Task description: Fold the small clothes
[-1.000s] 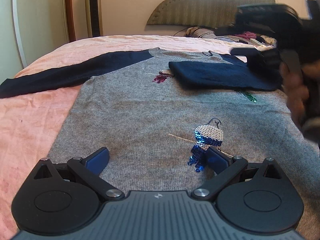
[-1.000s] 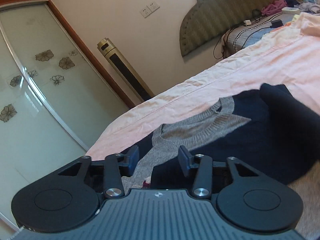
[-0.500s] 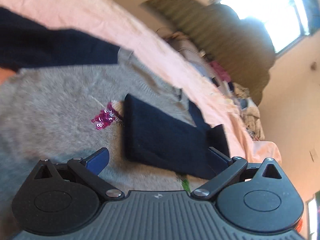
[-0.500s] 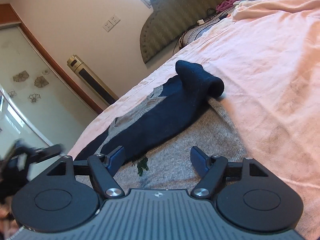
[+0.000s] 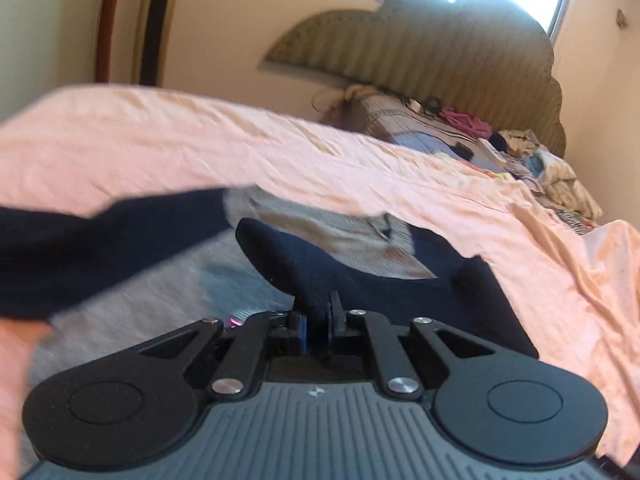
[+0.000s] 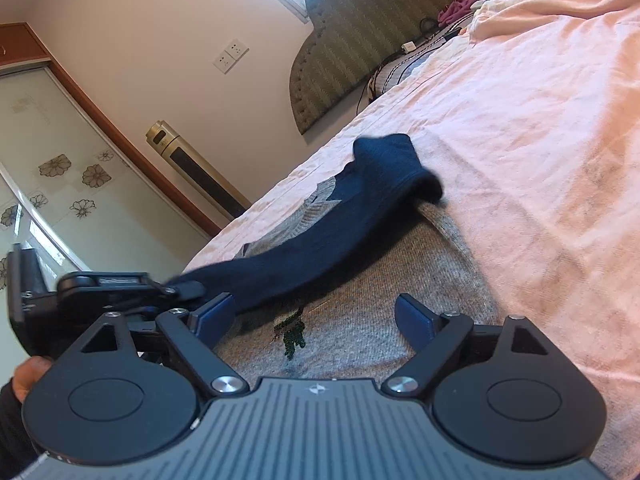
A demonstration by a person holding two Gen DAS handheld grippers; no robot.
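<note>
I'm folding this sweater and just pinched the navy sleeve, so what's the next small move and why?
Probably draw the left gripper a little further across the gray body: it is shut on the navy sleeve, which lies slack and bunched, while the right gripper hangs open over the sweater.

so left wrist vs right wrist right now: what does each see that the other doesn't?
Left wrist only: its own pads shut on a lifted bunch of the folded navy sleeve, and the other navy sleeve stretched out left.

Right wrist only: the left gripper from outside at the sleeve's end, the open right gripper over the grey body, green sequin patch, wardrobe door.

Both: grey sweater, pink sheet, headboard.
</note>
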